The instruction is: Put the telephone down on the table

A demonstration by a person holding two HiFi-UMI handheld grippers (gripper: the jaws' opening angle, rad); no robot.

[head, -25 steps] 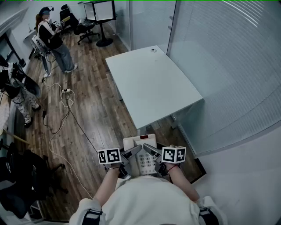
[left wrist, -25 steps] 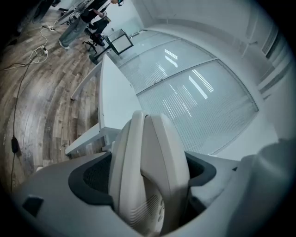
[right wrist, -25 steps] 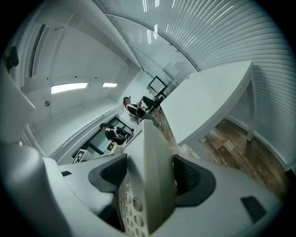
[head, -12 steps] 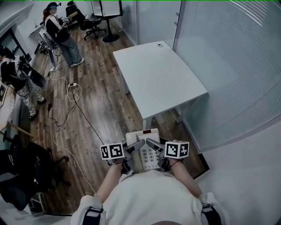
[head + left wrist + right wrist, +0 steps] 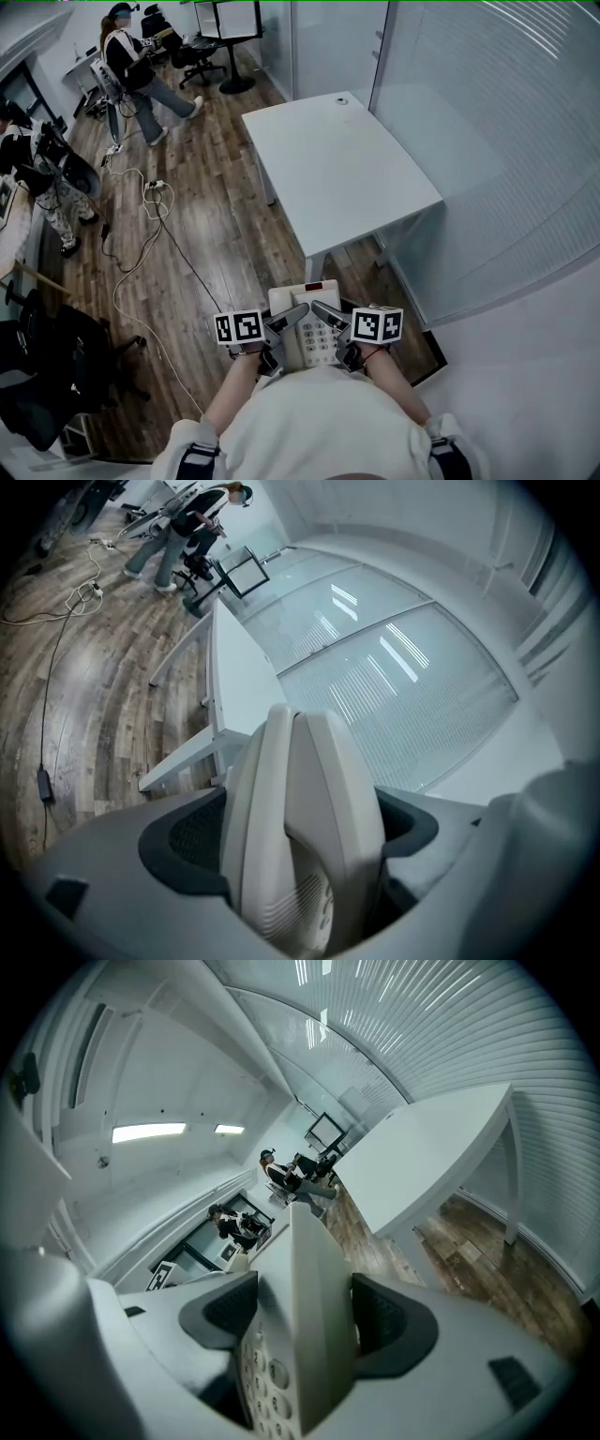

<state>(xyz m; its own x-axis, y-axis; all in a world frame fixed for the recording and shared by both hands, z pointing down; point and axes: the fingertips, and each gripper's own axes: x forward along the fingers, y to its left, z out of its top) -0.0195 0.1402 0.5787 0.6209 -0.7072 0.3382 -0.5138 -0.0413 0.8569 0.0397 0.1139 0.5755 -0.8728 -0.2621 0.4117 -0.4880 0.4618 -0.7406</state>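
Plastic telephone (image 5: 309, 336), off-white, rigid; judged light but smooth-sided. It was held in the air near the body, short of the white table (image 5: 342, 178). Left gripper (image 5: 286, 321) was clamped on the handset side, right gripper (image 5: 328, 319) on the keypad edge. Opposite edges were judged the soundest hold.

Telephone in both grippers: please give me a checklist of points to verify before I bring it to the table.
1. Left gripper shut on telephone: ok.
2. Right gripper shut on it: ok.
3. Telephone above table: not ok, it is held short of the near edge, over the floor.
4. Near part of table bare: ok.
5. Cord hanging below the telephone: cannot tell.
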